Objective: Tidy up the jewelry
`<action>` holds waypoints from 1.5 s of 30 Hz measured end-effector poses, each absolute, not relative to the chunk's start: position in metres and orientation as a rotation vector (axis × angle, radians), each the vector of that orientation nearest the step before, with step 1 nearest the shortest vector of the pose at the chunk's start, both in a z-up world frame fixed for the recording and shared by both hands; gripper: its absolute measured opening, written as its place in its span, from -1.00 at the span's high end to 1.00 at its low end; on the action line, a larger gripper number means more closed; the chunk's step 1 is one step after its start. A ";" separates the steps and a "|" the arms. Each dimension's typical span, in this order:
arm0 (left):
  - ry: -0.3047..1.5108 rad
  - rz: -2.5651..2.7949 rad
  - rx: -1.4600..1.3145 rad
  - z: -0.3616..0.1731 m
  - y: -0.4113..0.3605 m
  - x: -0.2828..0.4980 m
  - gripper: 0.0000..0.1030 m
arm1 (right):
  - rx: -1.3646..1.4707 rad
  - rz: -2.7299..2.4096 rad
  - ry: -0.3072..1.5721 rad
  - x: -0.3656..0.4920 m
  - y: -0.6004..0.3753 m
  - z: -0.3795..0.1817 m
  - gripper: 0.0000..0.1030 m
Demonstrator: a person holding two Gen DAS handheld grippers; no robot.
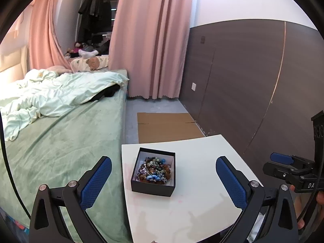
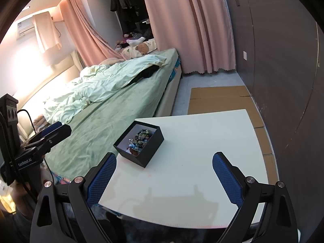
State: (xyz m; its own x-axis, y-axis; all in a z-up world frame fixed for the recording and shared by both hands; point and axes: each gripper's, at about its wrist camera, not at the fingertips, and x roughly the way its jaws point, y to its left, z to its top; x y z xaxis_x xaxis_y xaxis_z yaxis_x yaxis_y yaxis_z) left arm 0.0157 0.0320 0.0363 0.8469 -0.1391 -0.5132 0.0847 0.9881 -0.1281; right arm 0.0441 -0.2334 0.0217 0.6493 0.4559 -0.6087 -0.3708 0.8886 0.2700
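A small black box [image 1: 150, 188] with a white lining stands on a white table [image 1: 198, 198]. It holds a tangled heap of beaded jewelry [image 1: 154, 170] in brown, blue and silver. My left gripper [image 1: 163, 163] is open and empty, a little short of the box. In the right wrist view the box [image 2: 150, 148] sits at the table's [image 2: 202, 151] left part with the jewelry [image 2: 139, 138] inside. My right gripper [image 2: 164, 159] is open and empty, just right of and behind the box. Each gripper shows at the edge of the other's view.
A bed with a green sheet [image 1: 60, 145] and a rumpled pale quilt lies left of the table. Flat cardboard [image 1: 168, 126] lies on the floor beyond the table. A dark panelled wall [image 1: 253, 81] runs along the right. Pink curtains [image 1: 151, 40] hang at the back.
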 end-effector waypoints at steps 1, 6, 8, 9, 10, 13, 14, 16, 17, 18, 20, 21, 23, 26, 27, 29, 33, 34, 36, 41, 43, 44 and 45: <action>0.546 -0.115 -0.103 0.036 0.031 0.016 -0.99 | 0.126 0.468 0.720 0.044 -0.234 0.022 -0.87; 0.545 -0.112 -0.097 0.034 0.030 0.017 -0.99 | 0.132 0.460 0.707 0.045 -0.234 0.021 -0.87; 0.545 -0.111 -0.094 0.034 0.030 0.016 -0.99 | 0.128 0.458 0.709 0.046 -0.234 0.021 -0.87; 0.545 -0.110 -0.094 0.033 0.031 0.016 -0.99 | 0.126 0.457 0.707 0.046 -0.234 0.021 -0.87; 0.545 -0.108 -0.096 0.033 0.031 0.017 -0.99 | 0.124 0.456 0.706 0.046 -0.234 0.021 -0.87; 0.552 -0.108 -0.104 0.031 0.033 0.019 -0.99 | 0.123 0.455 0.706 0.047 -0.232 0.022 -0.87; 0.553 -0.107 -0.104 0.031 0.033 0.019 -0.99 | 0.124 0.454 0.705 0.046 -0.233 0.022 -0.87; 0.554 -0.106 -0.105 0.030 0.034 0.020 -0.99 | 0.129 0.452 0.707 0.049 -0.233 0.021 -0.87; 0.555 -0.107 -0.106 0.030 0.034 0.020 -0.99 | 0.131 0.452 0.708 0.049 -0.233 0.021 -0.87; 0.556 -0.107 -0.109 0.030 0.034 0.020 -0.99 | 0.131 0.450 0.710 0.050 -0.233 0.021 -0.87; 0.556 -0.108 -0.110 0.031 0.035 0.022 -0.99 | 0.129 0.449 0.712 0.051 -0.232 0.021 -0.87; 0.555 -0.105 -0.109 0.031 0.035 0.022 -0.99 | 0.129 0.449 0.713 0.052 -0.232 0.021 -0.87; 0.552 -0.098 -0.106 0.031 0.035 0.022 -0.99 | 0.128 0.448 0.713 0.053 -0.231 0.021 -0.87; 0.551 -0.099 -0.108 0.031 0.035 0.022 -0.99 | 0.131 0.448 0.712 0.053 -0.231 0.021 -0.87; 0.552 -0.099 -0.110 0.031 0.035 0.022 -0.99 | 0.132 0.448 0.712 0.054 -0.231 0.021 -0.87; 0.553 -0.099 -0.109 0.031 0.035 0.022 -0.99 | 0.131 0.448 0.712 0.054 -0.231 0.021 -0.87; 0.552 -0.097 -0.103 0.032 0.034 0.022 -0.99 | 0.132 0.447 0.708 0.054 -0.232 0.022 -0.87; 0.552 -0.096 -0.103 0.032 0.034 0.022 -0.99 | 0.132 0.445 0.706 0.054 -0.232 0.022 -0.87; 0.553 -0.098 -0.103 0.032 0.033 0.022 -0.99 | 0.132 0.445 0.705 0.054 -0.232 0.021 -0.87; 0.553 -0.100 -0.104 0.031 0.031 0.021 -0.99 | 0.132 0.446 0.705 0.055 -0.233 0.022 -0.87; 0.553 -0.101 -0.105 0.031 0.032 0.021 -0.99 | 0.130 0.447 0.706 0.054 -0.233 0.021 -0.87; 0.552 -0.101 -0.105 0.031 0.032 0.021 -0.99 | 0.129 0.446 0.706 0.054 -0.233 0.021 -0.87; 0.551 -0.101 -0.106 0.031 0.032 0.021 -0.99 | 0.128 0.445 0.707 0.055 -0.233 0.021 -0.87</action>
